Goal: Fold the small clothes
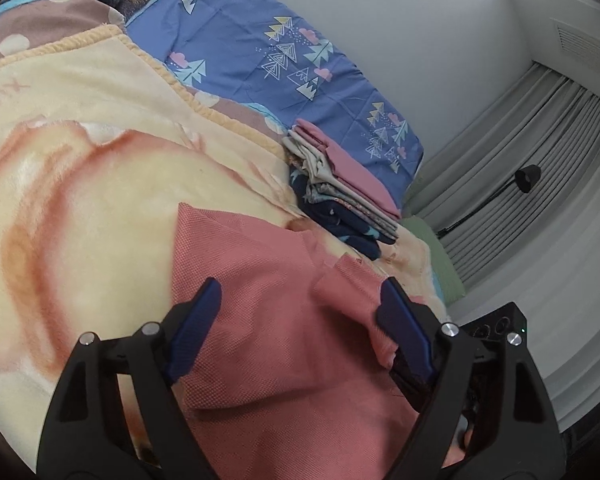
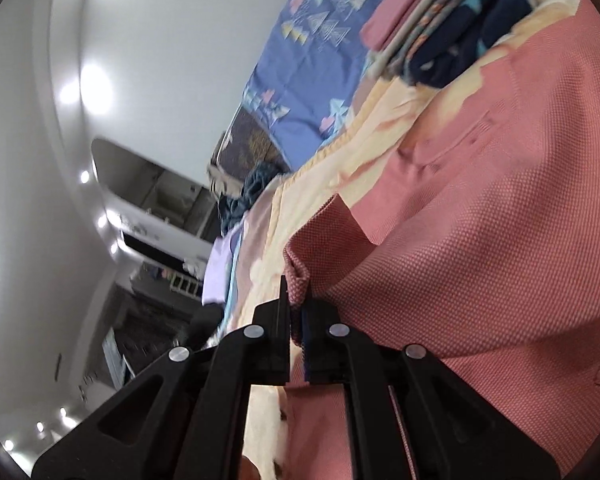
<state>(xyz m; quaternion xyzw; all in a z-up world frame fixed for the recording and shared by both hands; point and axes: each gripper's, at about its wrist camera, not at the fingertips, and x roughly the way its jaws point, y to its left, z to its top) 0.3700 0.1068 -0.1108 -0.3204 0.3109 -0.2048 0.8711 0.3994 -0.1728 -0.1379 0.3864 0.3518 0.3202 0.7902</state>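
A salmon-pink knit garment (image 1: 272, 312) lies partly folded on a cream and orange blanket (image 1: 100, 184). My left gripper (image 1: 300, 300) is open just above the garment, one blue finger on each side of its middle, holding nothing. In the right wrist view the same pink garment (image 2: 480, 200) fills the right side. My right gripper (image 2: 298, 300) is shut on a bunched edge of the garment and lifts that edge off the blanket (image 2: 380, 100).
A stack of folded small clothes (image 1: 340, 184), pink on top and navy below, sits at the blanket's far edge and shows in the right wrist view (image 2: 440, 12). A blue tree-print pillow (image 1: 284, 52) lies behind it. A wall, grey curtains (image 1: 540, 184) and a black lamp (image 1: 526, 178) are at right.
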